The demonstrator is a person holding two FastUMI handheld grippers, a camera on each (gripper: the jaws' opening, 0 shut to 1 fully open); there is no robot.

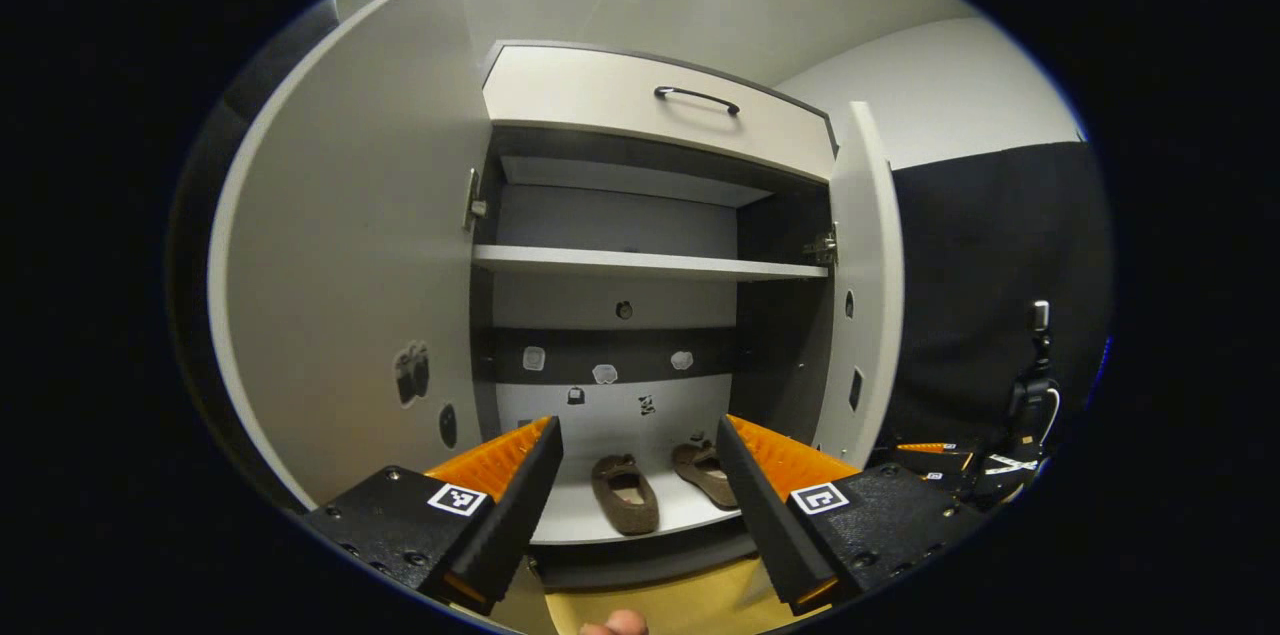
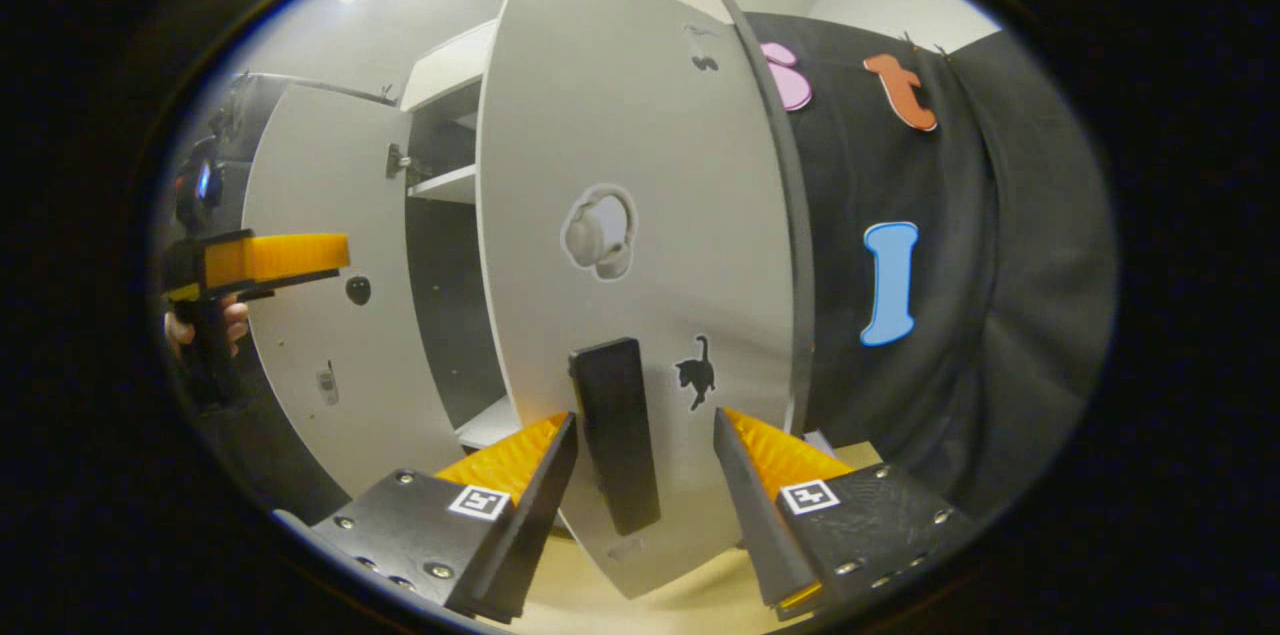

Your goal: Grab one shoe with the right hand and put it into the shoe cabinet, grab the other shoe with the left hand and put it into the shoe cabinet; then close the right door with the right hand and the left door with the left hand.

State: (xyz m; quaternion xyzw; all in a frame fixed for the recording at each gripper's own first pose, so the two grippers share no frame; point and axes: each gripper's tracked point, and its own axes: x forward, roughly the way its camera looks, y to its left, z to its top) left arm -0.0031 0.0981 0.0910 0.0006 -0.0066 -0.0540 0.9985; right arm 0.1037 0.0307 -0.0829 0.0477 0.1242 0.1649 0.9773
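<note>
Both shoes sit in the cabinet. The right claw is wide open, empty, around the right door's handle, ready to push. The left claw is open, empty.

The right hand-held gripper is held open around the right door's black handle.

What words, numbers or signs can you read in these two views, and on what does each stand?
No word or number can be read.
On the left gripper and right gripper, marker tags: square coded patterns, no text.
On the right door, cat sticker and headphones sticker: pictures only.
In the shoe cabinet, small stickers: too small to read.
</note>
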